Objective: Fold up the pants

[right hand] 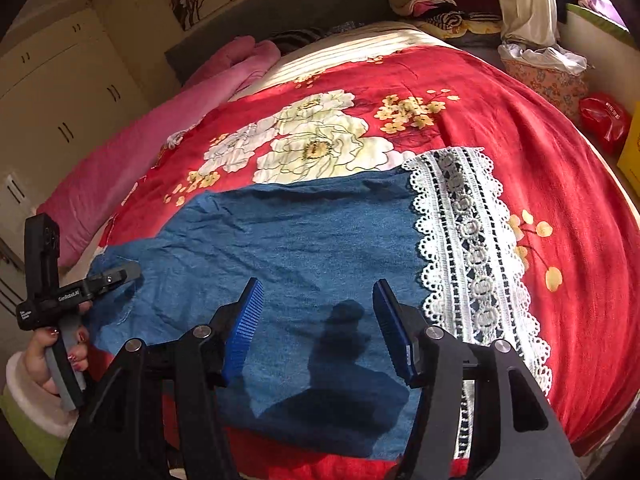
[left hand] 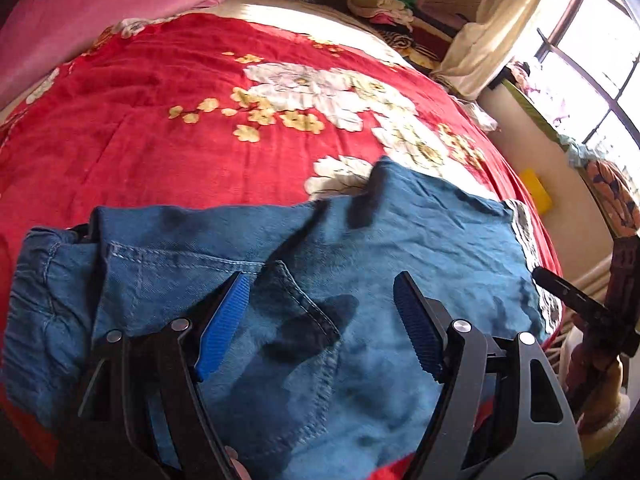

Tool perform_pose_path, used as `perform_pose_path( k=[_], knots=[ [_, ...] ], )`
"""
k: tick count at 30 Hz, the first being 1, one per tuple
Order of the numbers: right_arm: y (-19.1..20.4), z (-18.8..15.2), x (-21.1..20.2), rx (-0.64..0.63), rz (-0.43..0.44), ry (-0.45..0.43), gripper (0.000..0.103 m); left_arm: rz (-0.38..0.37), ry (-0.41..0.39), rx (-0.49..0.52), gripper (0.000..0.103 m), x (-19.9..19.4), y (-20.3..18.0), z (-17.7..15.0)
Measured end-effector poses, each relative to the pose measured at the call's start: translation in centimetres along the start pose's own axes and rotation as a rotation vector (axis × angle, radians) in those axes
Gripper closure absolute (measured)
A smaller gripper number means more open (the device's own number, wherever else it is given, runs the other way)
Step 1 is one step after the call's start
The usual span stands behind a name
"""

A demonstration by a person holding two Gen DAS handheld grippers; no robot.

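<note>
Bed: I see a red floral bedspread (right hand: 540,160), with a rolled pink blanket (right hand: 168,128) along its far left edge.
Pants: the blue denim pants with a white lace-trimmed hem (left hand: 360,248) lie flat near the bed's near edge, waistband and back pocket toward the left, lace hem (right hand: 468,240) toward the right.
Left gripper (left hand: 320,312): I have it hovering just above the pocket area, blue-padded fingers (left hand: 224,320) spread wide, nothing between them; I cannot tell whether the tips touch the denim.
Right gripper (right hand: 318,320): I hold it above the leg cloth just left of the lace, fingers (right hand: 244,328) spread wide and empty, its shadow falling on the denim below.
Progress: I judge the pants are laid out, seemingly with one leg over the other, though I cannot confirm the layers; the cloth has some wrinkles.
Left to do: I judge the lengthwise folds are not yet done, since hem and waistband lie well apart.
Next: I would pinch the lace hem and carry it leftward toward the waistband.
</note>
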State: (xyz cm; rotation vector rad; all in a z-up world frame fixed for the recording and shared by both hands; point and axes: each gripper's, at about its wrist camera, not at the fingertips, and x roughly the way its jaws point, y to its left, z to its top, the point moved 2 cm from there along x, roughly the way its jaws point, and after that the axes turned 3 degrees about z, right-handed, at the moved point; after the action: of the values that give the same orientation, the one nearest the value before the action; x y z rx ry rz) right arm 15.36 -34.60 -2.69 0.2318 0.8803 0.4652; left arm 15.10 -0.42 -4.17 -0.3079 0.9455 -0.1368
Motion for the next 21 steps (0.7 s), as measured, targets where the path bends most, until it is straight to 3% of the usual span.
perform_pose_path(
  k=[4,7,10,15,17,18,21],
  knots=[
    [-3.6,-0.1,0.9,0.081,-0.1,0.013,0.047,-0.032,0.025,-0.057,0.036,1.2,1.8,0.9],
    [-5.1,-0.8,1.2,0.137,-0.051,-0.002,0.047,-0.045,0.018,-0.094,0.036,1.3,2.4,1.5],
    [-4.6,-1.0,1.4,0.099,-0.083,-0.005,0.047,-0.056,0.003,-0.132,0.036,1.3,2.8,1.9],
    [-3.8,-0.8,1.1,0.07,-0.104,0.004,0.043,-0.011,-0.004,-0.045,0.033,0.9,1.5,1.3],
    [-3.0,-0.8,-0.2,0.06,-0.088,-0.013,0.027,-0.019,0.002,-0.002,0.023,0.2,0.4,0.9],
    [-2.6,-0.9,-1.0,0.054,-0.079,-0.034,0.026,-0.023,-0.009,0.015,0.018,-0.4,-0.1,0.8],
    [-1.7,-1.4,-3.7,0.057,-0.054,-0.088,0.026,-0.03,-0.05,0.057,0.018,-2.3,-1.7,0.3]
  ],
)
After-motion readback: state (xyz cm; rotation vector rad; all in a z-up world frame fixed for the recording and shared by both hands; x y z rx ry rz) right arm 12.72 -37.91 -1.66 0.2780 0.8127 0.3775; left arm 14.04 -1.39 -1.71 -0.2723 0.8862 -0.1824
